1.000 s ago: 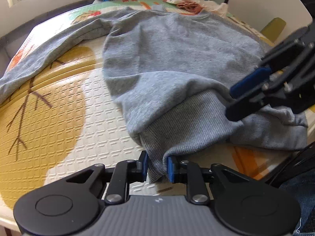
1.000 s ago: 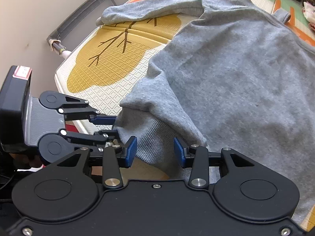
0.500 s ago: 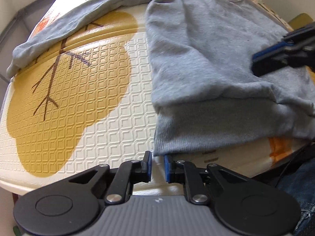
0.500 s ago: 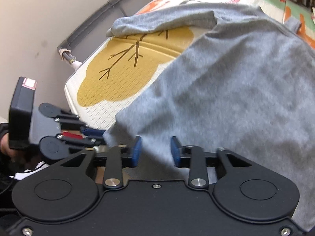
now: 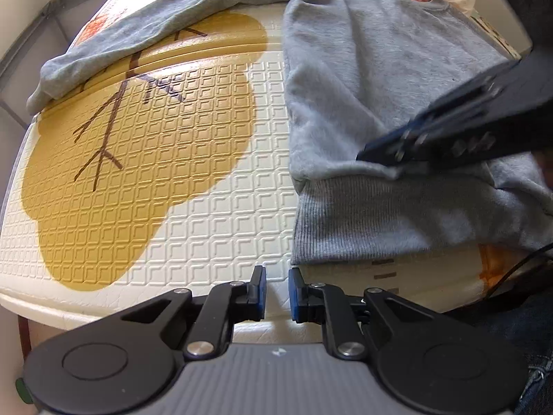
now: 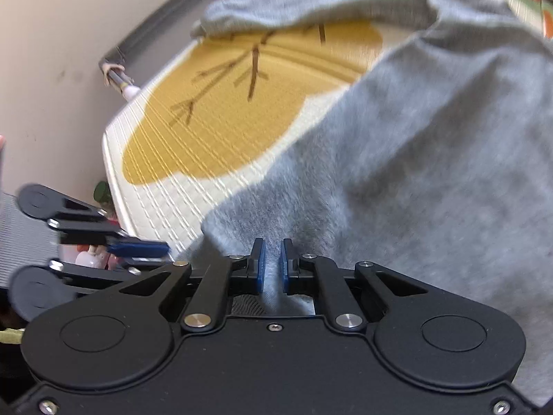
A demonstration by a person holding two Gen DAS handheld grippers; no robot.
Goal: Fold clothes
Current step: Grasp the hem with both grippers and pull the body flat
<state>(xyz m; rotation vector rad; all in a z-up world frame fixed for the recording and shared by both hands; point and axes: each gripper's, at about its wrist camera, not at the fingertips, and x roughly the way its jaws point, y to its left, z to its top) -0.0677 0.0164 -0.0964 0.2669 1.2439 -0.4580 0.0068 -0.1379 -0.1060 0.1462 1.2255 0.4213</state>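
Since a second ago the left tool has let the ribbed hem go and sits narrow and empty just off the grey fleece sweatshirt, which lies spread on the embossed yellow-and-cream foam mat. In the right view, the right tool is closing on hem fabric; a shallow pinch could slip.

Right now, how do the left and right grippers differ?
The left gripper has nothing between its jaws; the right gripper is closing its jaws on a fold of the sweatshirt. The left hangs over the bare edge of the mat; the right sits over fabric. Both point downward, jaws nearly together.
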